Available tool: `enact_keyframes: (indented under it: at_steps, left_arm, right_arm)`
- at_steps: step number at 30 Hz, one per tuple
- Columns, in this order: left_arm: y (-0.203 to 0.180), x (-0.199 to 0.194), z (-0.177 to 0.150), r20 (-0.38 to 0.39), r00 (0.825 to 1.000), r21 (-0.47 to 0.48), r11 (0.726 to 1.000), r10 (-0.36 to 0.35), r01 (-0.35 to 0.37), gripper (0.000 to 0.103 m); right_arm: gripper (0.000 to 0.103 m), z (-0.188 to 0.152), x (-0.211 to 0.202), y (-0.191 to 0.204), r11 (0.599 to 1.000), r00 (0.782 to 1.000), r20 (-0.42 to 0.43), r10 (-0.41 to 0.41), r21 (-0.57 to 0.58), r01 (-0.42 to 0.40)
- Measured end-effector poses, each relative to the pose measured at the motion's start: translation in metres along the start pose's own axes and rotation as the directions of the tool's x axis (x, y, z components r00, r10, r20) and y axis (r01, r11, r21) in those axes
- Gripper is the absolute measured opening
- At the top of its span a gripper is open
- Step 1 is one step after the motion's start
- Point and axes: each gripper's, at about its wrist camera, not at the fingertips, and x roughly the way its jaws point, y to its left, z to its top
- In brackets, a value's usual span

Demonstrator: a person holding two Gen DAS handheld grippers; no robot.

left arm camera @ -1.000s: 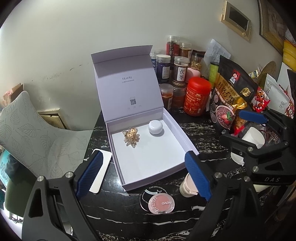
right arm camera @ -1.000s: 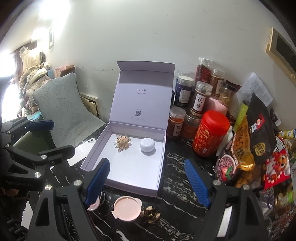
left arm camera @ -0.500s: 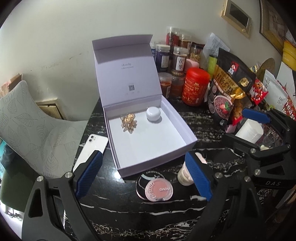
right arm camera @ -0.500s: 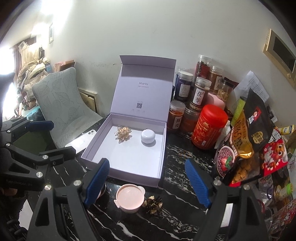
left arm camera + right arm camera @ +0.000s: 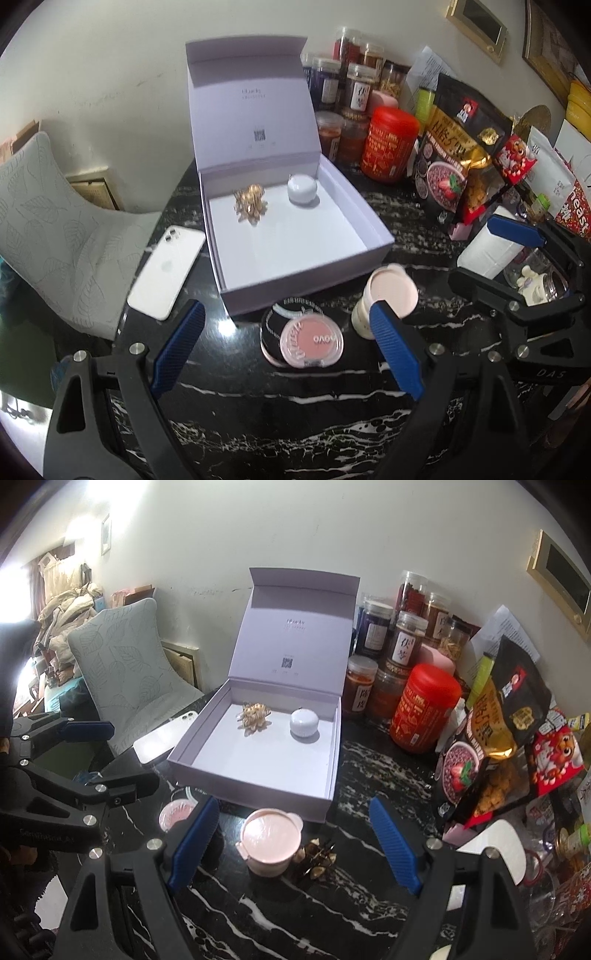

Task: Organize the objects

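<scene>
An open lavender gift box [image 5: 373, 240] [image 5: 332, 760] stands on the black marble table with its lid upright. Inside lie a gold flower ornament [image 5: 250, 203] [image 5: 254, 717] and a small white round case [image 5: 303, 189] [image 5: 304, 722]. In front of the box sit a pink blush compact [image 5: 311, 342] [image 5: 177, 812], a pink lidded jar [image 5: 391, 291] [image 5: 270, 842] and a dark gold clip [image 5: 317, 854]. My left gripper [image 5: 286, 350] is open above the compact. My right gripper [image 5: 295, 843] is open around the jar and clip, above them.
A white phone [image 5: 166, 273] [image 5: 162, 734] lies left of the box. Spice jars [image 5: 402, 646], a red canister [image 5: 388, 144] [image 5: 424, 709] and snack bags [image 5: 458, 162] [image 5: 495, 738] crowd the back right. A grey leaf-pattern chair [image 5: 55, 229] [image 5: 125, 664] stands left of the table.
Both grippers have pulled back and up from the box, so the compact, jar and clip now show more fully. Both stay open. Nothing on the table has moved.
</scene>
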Motion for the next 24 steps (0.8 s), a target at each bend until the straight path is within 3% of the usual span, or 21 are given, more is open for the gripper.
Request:
enact_keyframes:
  at_steps: [18, 24]
  left_arm:
    - [-0.003, 0.039, -0.036, -0.106, 0.992, -0.016, 0.998, -0.066, 0.065, 0.090]
    - [-0.004, 0.048, -0.041, -0.105, 0.991, -0.027, 0.997, -0.080, 0.077, 0.090]
  right_arm:
    - [0.085, -0.041, 0.030, 0.007, 0.999, 0.997, -0.066, 0.040, 0.016, -0.039]
    - [0.085, -0.051, 0.041, 0.007, 0.998, 0.995, -0.086, 0.058, 0.023, -0.056]
